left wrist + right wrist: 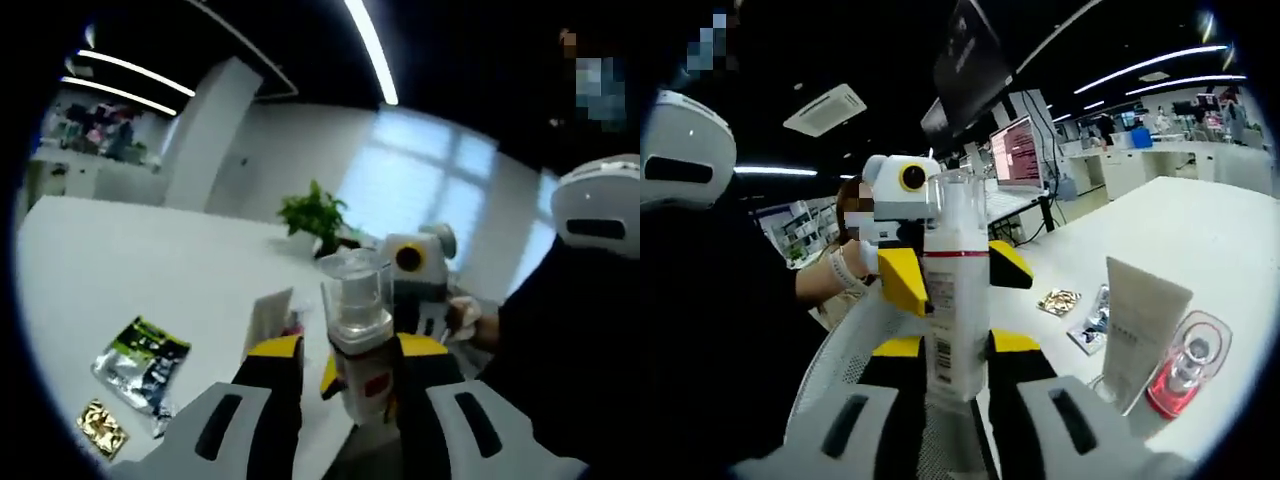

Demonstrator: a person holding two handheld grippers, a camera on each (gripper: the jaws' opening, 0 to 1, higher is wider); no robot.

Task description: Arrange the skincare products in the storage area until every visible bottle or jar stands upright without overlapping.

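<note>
Both tools meet on one pump bottle [358, 335], held up above the white tabletop [120, 270]. In the left gripper view, the left tool [345, 365] has its yellow-tipped jaws closed against the bottle's lower body, with the clear cap and pump head rising above them. The right tool [425, 290] sits just behind the bottle, a hand [468, 318] on it.

In the right gripper view, the right tool [945, 345] clamps the same bottle [956, 300] near its bottom, jaws pressed to the white body on either side. The bottle stands upright here, a red band under its clear cap. The left tool [945, 275] grips it higher up, its yellow tips on both sides.

On the tabletop to the right in this view, a white tube [1138, 330] stands on its cap, and a clear jar [1185, 375] with a red base lies tilted just beside it. Farther back lie a gold packet [1058, 301] and a foil sachet [1092, 322]. The left gripper view shows the same foil sachet [142, 362] and gold packet [101, 428] lying flat, and a plant [315, 215] at the far edge.
</note>
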